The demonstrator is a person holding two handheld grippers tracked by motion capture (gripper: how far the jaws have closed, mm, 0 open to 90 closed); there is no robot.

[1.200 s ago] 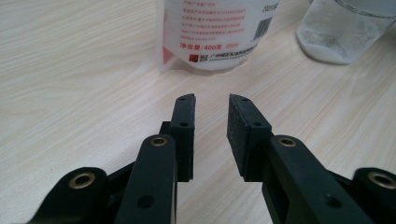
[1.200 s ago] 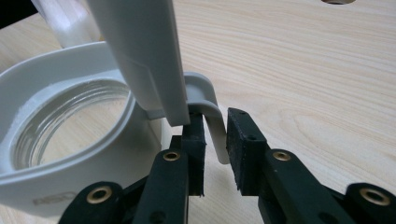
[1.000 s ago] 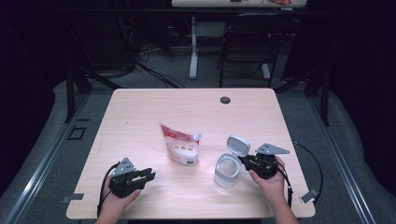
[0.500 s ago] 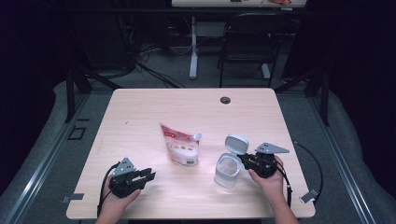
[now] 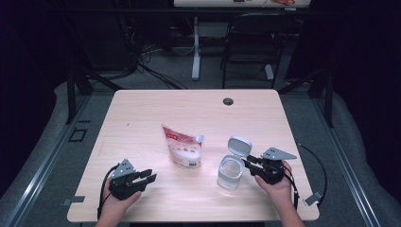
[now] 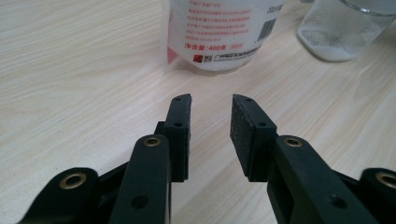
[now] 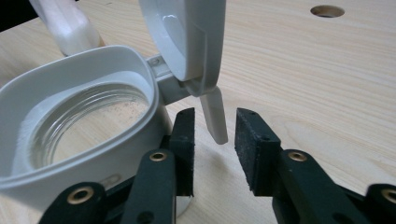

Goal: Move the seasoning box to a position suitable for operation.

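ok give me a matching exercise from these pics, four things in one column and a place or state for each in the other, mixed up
Things
1. white and red stand-up pouch
2. clear glass jar with grey flip lid
3. left hand-held gripper
4. small dark round hole in the wooden table top

Places or states
A. near the table's far edge
B. lid swung up, mouth open
C. jaws apart with nothing between them, pointing at the pouch
D. standing mid-table, left of the jar in the high view

Pairs: 1-D, 2-B, 3-C, 4-A
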